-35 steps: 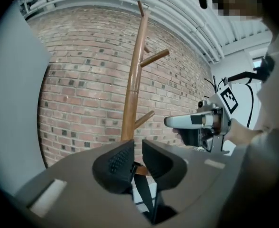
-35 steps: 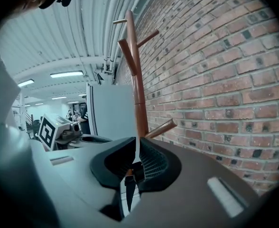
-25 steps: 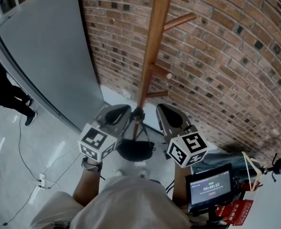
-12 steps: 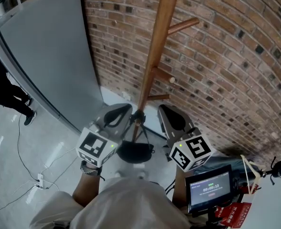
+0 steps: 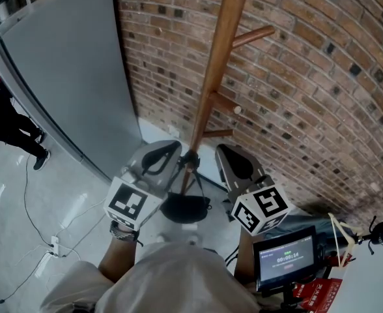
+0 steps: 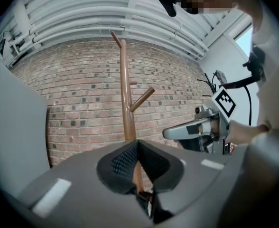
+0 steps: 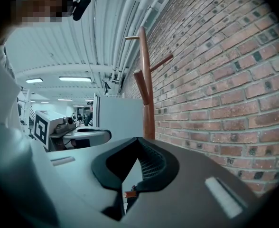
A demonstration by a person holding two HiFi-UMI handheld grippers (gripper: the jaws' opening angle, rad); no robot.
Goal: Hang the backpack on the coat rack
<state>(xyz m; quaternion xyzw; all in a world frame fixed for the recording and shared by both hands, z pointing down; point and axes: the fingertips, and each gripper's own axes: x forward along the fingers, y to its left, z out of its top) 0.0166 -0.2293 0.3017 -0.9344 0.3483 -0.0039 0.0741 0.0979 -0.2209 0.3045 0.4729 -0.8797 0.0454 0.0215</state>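
Left gripper (image 5: 167,150), right gripper (image 5: 225,151): coat rack (image 5: 216,77) between.

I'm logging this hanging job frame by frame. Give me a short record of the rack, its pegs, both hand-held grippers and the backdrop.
coat rack: wooden pole, upright in front of the brick wall
pegs: bare, nothing hangs on them
left hand-held gripper: jaws shut, faces the rack
right hand-held gripper: jaws shut, faces the rack
beside the rack: grey panel
unclear: dark shape low between the grippers; cannot tell what it is
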